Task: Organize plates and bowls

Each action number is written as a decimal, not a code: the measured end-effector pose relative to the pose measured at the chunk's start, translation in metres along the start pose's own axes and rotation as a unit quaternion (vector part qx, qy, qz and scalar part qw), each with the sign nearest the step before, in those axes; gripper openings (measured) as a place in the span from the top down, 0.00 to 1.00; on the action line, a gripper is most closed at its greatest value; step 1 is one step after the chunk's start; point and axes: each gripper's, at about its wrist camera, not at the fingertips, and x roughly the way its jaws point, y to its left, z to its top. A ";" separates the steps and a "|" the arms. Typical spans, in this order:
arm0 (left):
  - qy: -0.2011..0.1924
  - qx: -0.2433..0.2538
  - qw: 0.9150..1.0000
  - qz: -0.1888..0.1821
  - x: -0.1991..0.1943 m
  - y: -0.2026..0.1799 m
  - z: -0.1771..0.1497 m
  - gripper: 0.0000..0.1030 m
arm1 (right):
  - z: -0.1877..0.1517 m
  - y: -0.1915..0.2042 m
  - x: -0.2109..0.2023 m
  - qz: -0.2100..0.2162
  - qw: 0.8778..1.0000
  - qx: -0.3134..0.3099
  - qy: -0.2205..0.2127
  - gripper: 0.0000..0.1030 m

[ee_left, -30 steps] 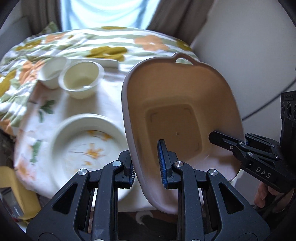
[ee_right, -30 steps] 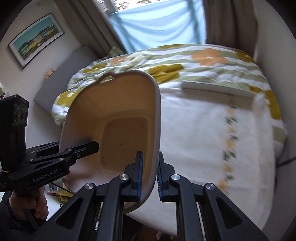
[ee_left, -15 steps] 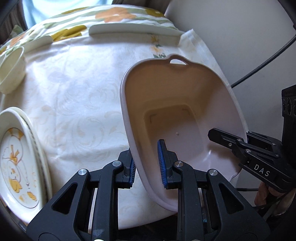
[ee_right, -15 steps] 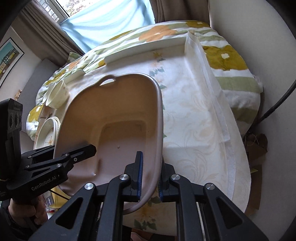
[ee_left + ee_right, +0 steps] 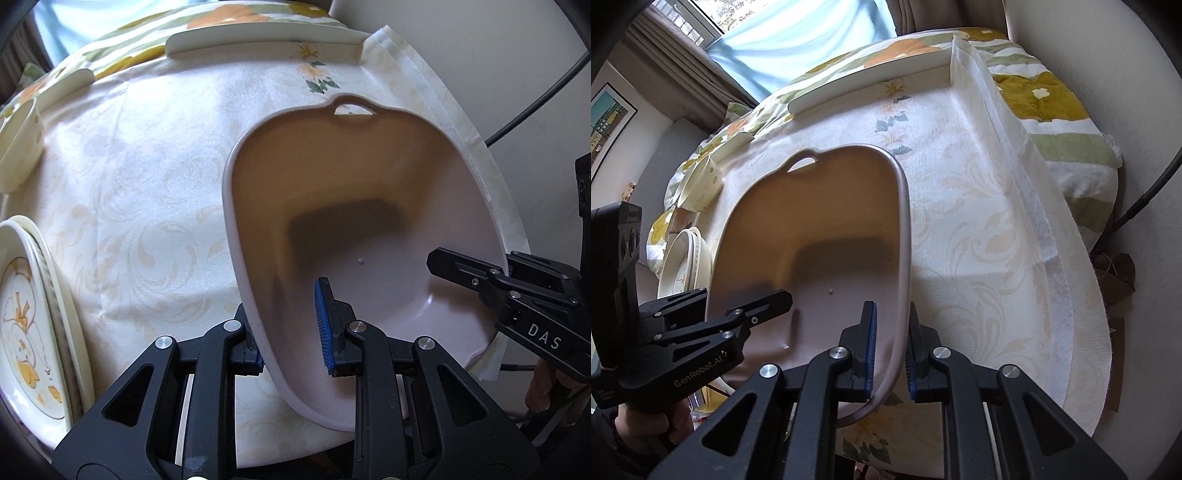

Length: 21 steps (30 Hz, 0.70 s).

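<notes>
Two claws are pinching the same beige plastic basin (image 5: pixel 369 192), one on each long wall: the left claw (image 5: pixel 291 328) is clamping the left rim and the right claw (image 5: pixel 890 350) is clamping the right rim. In the left wrist view the left claw's outer pad is mostly hidden behind the basin wall, so only the inner blue pad (image 5: pixel 322 325) is showing plainly. The basin is sitting tilted over the near right part of the bench (image 5: pixel 155 206), which is covered with a pale floral cloth; whether its base is touching the cloth is hard to tell. A stack of flowered plates (image 5: pixel 26 332) is lying at the left edge, cut off by the frame. A small bowl (image 5: pixel 701 188) is standing farther back, half cropped in the left view.
</notes>
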 end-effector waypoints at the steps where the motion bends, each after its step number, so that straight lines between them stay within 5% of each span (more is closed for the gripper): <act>1: 0.001 0.001 1.000 0.001 0.001 0.000 0.000 0.81 | 0.000 0.000 0.000 0.001 1.000 0.000 0.000 0.88; 8: 0.004 0.005 1.000 0.015 0.006 -0.003 0.001 0.78 | -0.003 -0.005 0.002 0.018 1.000 0.021 0.000 0.86; 10: 0.005 0.011 1.000 0.012 0.007 -0.005 0.001 0.66 | -0.005 -0.008 0.004 0.027 0.999 0.035 0.001 0.79; 12: -0.003 0.016 1.000 0.016 0.006 -0.008 0.000 0.27 | -0.007 -0.011 0.005 0.035 0.998 0.055 0.001 0.68; 13: -0.012 0.017 0.999 0.027 0.004 -0.008 0.000 0.25 | -0.008 -0.014 0.005 0.043 0.997 0.066 -0.001 0.61; 21: -0.013 0.000 0.999 0.030 -0.009 0.004 -0.008 0.25 | -0.008 -0.019 -0.017 0.039 0.995 0.081 -0.036 0.60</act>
